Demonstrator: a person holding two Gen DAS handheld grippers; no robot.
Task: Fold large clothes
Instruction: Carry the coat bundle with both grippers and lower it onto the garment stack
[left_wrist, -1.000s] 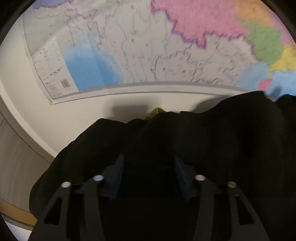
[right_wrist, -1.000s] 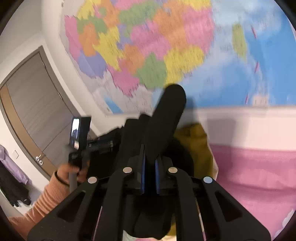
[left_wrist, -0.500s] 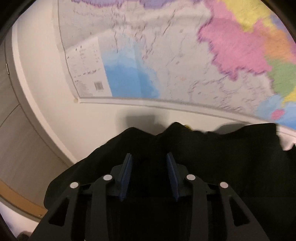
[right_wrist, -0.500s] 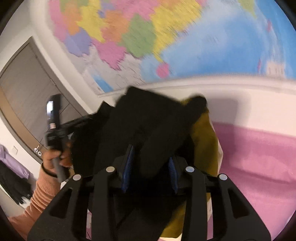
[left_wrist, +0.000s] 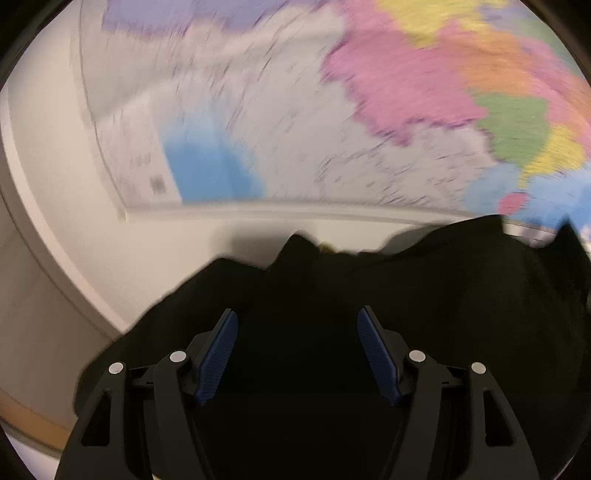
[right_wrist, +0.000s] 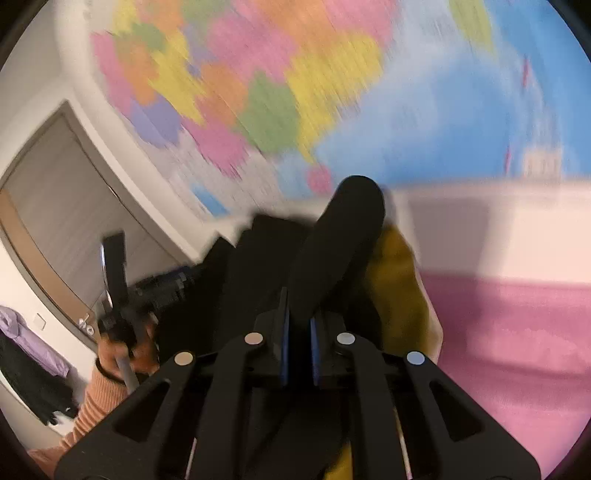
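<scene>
A large black garment (left_wrist: 424, 295) fills the lower half of the left wrist view and hangs in front of the wall. My left gripper (left_wrist: 297, 328) is open, its blue pads (left_wrist: 218, 354) wide apart with the black cloth lying between and beyond them. In the right wrist view my right gripper (right_wrist: 298, 332) is shut on a thick fold of the black garment (right_wrist: 332, 251), which sticks up past the fingertips. A mustard-yellow garment (right_wrist: 399, 295) lies behind the black one.
A large coloured wall map (left_wrist: 332, 110) covers the wall ahead. A pink bed cover (right_wrist: 517, 350) lies at the right. The person's hand with the left gripper (right_wrist: 122, 295) shows at the left, before a door (right_wrist: 55, 206) and hanging clothes (right_wrist: 26, 354).
My left gripper's jaws closed in, then opened wide again. My right gripper opened, then closed back on the black fold. Both views swing and blur.
</scene>
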